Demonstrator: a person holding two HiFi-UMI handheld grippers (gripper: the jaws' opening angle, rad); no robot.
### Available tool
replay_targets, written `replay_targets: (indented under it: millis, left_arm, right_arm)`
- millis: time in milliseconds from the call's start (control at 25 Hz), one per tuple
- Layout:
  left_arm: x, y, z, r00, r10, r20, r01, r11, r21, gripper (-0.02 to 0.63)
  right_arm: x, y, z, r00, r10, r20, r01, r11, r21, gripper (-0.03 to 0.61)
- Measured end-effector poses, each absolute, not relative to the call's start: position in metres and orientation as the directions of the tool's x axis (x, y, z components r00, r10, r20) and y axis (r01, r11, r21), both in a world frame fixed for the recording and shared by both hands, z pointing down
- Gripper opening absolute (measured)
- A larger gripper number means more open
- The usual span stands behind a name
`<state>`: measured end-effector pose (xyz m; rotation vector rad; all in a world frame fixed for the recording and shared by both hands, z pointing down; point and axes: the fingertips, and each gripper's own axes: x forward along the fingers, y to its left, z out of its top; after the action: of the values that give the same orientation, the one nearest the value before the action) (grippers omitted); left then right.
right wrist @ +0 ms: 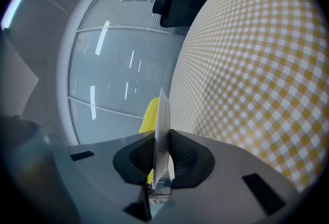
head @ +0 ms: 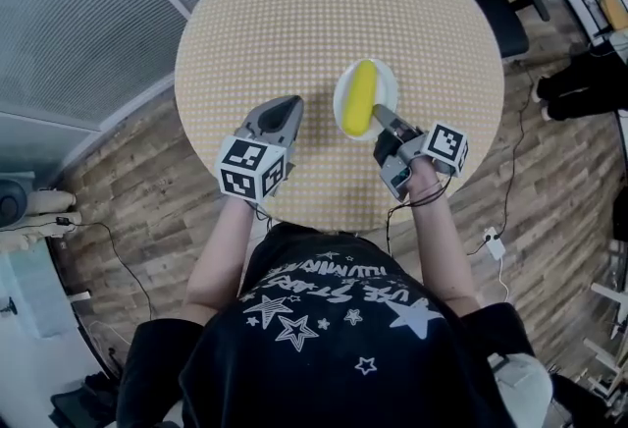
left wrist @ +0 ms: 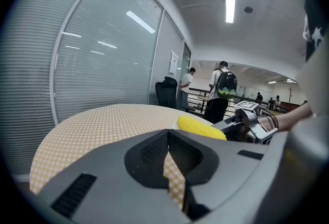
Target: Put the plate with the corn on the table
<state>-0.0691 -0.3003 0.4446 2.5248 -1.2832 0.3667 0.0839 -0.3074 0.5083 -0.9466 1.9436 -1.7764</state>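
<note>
The plate (head: 388, 85) lay over the table (head: 294, 4), in its near half and a little right of the middle, with the corn (head: 360, 98) lying lengthwise across it, one end toward the person. No view showed for certain whether the plate was already resting on the checked cloth or hung just above it. From the left gripper view the corn sat very low against the table, so it was at most slightly off the cloth.

The right gripper (head: 379, 114) pinched the plate's near rim. In its own view the plate stood edge-on between the two jaws, which were closed firmly on either face, and the corn showed on the plate's far side. The left gripper (head: 291, 102) was beside the plate on its left, over the near part of the table, apart from the plate. Its jaws were pressed all but together with nothing between them, and only a sliver of cloth was visible through the gap.

The step in hand looked like the setting-down itself, with the carry over and the plate above its landing spot. The next move probably called for keeping the plate level so the corn would not roll. It would then need lowering until the base lay flat on the cloth. After that, spreading the right jaws and drawing the gripper back toward the near edge should avoid dragging the rim.
</note>
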Motion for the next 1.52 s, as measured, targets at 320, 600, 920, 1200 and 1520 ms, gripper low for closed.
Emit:
replay_targets:
  millis: [320,600,920,1200,1520]
  left_arm:
    - [-0.091,-0.357,0.441,0.588,-0.736,0.336,-0.803,-0.579,0.138,0.004]
    - [-0.087,-0.416,0.450,0.620,-0.712,0.331,-0.779,-0.610,0.148,0.005]
    - [-0.085,-0.434,0.473,0.617,-0.695,0.368,-0.781,-0.600,0.175,0.003]
    - [-0.082,-0.428,0.488,0.610,-0.687,0.395,-0.785,-0.592,0.185,0.004]
    - [-0.092,-0.481,0.524,0.616,-0.665,0.422,-0.783,-0.572,0.242,0.003]
  right_arm:
    - [0.067,-0.368,0.502,-0.693,-0.701,0.172,-0.247,0.007,-0.969,0.049]
    - [0.056,-0.426,0.518,-0.692,-0.694,0.198,-0.264,-0.011,-0.964,0.049]
    - [0.051,-0.458,0.541,-0.697,-0.691,0.191,-0.236,-0.031,-0.971,0.049]
    - [0.053,-0.466,0.558,-0.684,-0.694,0.227,-0.250,-0.070,-0.966,0.049]
    - [0.043,-0.530,0.596,-0.673,-0.677,0.298,-0.290,-0.128,-0.948,0.049]
